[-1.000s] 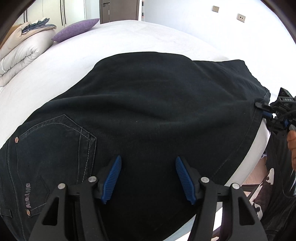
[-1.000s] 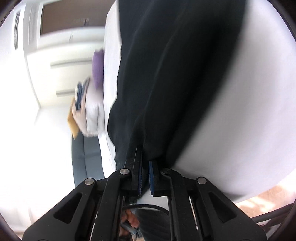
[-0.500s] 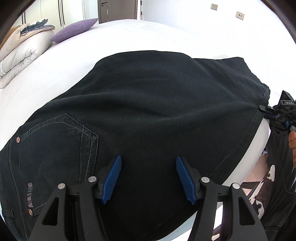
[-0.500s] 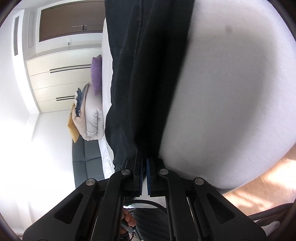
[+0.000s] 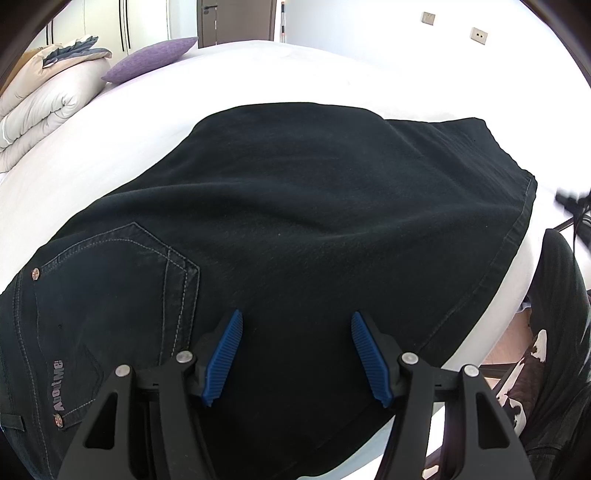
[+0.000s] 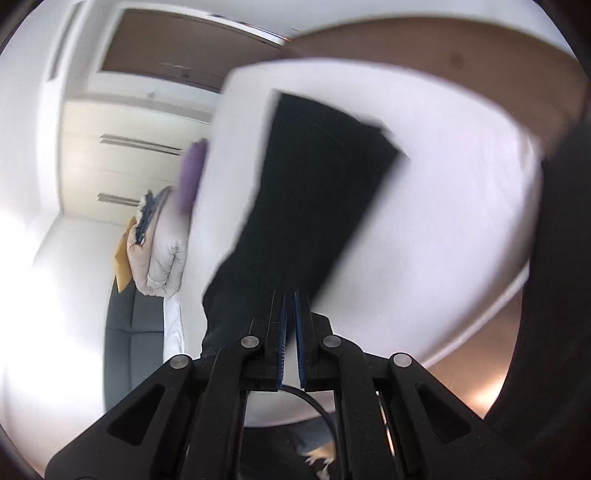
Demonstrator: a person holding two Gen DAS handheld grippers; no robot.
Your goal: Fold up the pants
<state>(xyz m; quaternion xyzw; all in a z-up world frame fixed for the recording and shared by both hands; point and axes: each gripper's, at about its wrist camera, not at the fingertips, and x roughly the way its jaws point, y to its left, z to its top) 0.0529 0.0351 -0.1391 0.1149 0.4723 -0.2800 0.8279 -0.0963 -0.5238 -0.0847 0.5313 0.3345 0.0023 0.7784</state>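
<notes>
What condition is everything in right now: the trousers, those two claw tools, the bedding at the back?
Pants: spread flat on the bed, back pocket up, folded lengthwise.
Left gripper: jaws wide open above the pants, holding nothing.
Right gripper: jaws nearly shut, thin gap; blur hides whether cloth is between them.
Duvet: folded in a stack.
Purple pillow: lying on the bed.
Door: closed.

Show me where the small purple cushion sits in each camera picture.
Left wrist view: purple cushion at upper left, on the white bed beyond the black denim pants.
Right wrist view: blurred, left of centre.
Shared landmark: folded white duvet beside it.
</notes>
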